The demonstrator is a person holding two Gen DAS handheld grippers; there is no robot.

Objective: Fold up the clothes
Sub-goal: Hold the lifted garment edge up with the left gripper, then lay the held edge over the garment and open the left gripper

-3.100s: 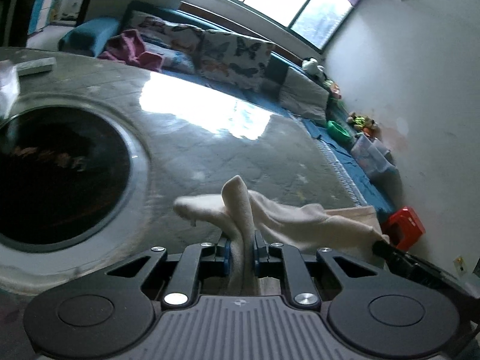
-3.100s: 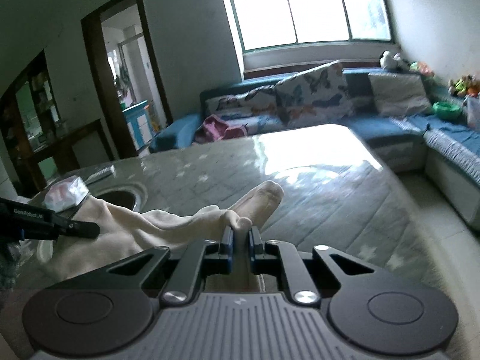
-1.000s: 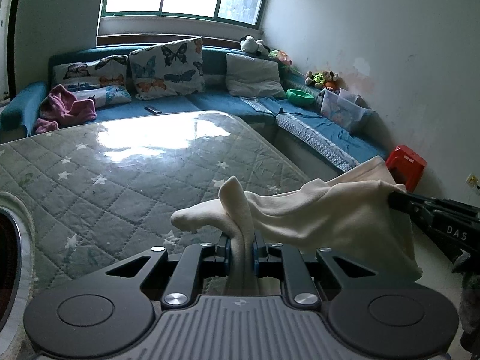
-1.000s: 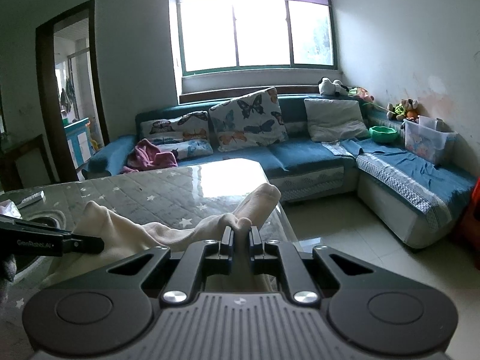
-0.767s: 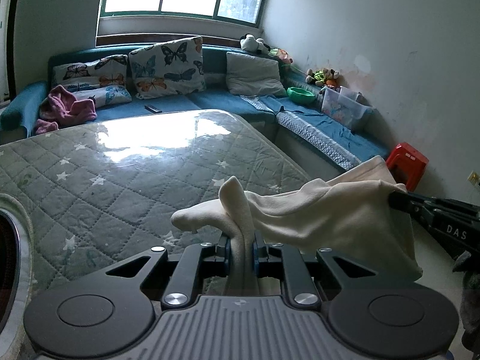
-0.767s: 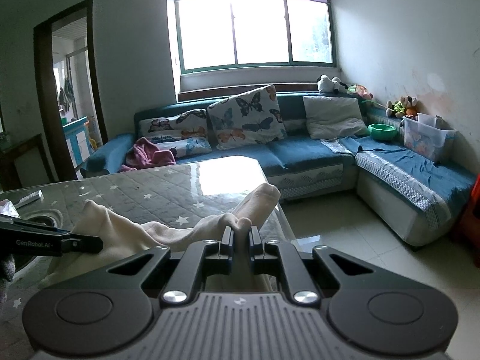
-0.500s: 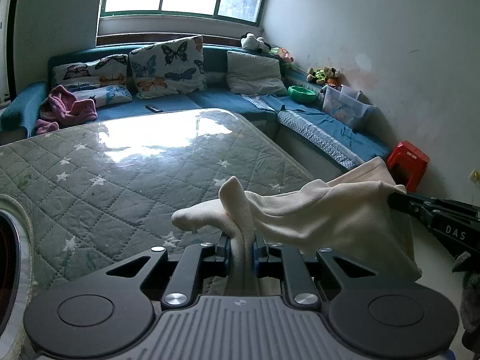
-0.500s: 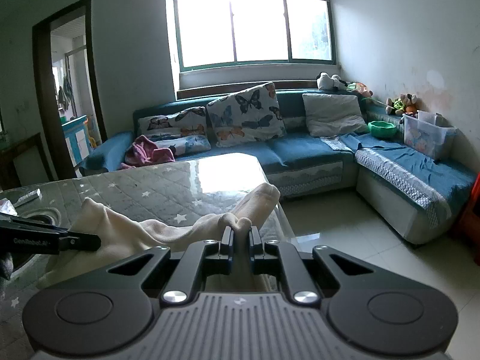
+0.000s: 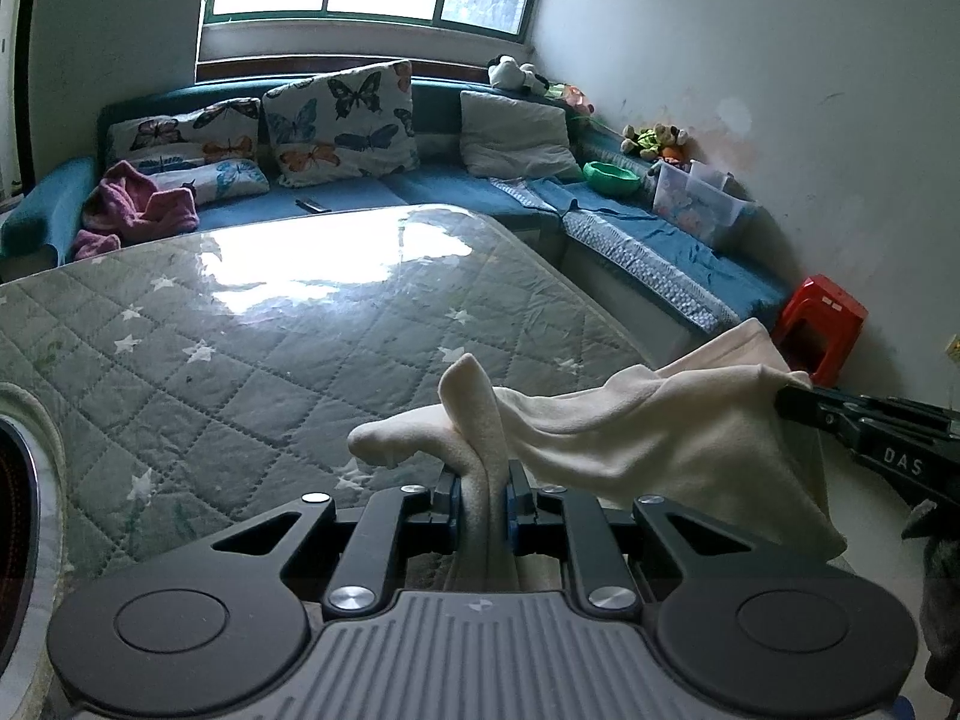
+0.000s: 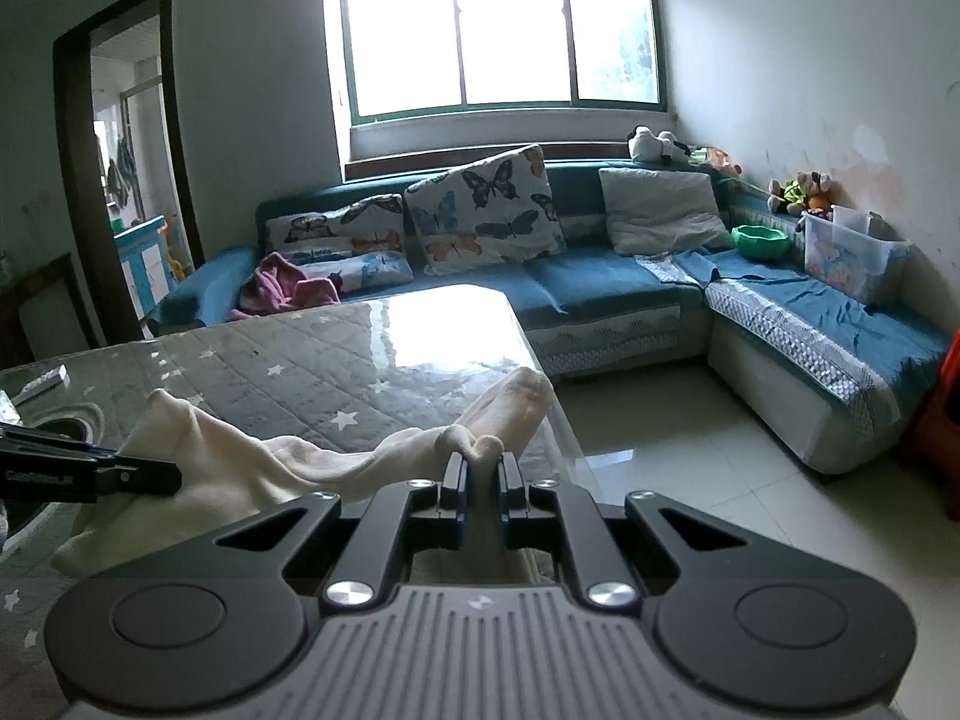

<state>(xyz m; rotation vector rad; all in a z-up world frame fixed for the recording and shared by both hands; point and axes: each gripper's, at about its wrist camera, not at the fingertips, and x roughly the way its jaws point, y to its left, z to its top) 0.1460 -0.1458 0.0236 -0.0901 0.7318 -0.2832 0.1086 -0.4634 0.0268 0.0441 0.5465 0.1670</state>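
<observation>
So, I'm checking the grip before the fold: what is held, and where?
Both grippers are shut on one cream garment: the left gripper pinches one bunched end, the right gripper the other.

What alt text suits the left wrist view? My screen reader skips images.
The left gripper pinches a cream fleece cloth above a grey star-quilted tabletop; the right gripper holds its far end. A blue corner sofa sits behind.

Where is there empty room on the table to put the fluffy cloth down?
The quilted table is bare from the cream cloth to the sofa-side edge. It is crowded only at the left, by the round dark panel.
</observation>
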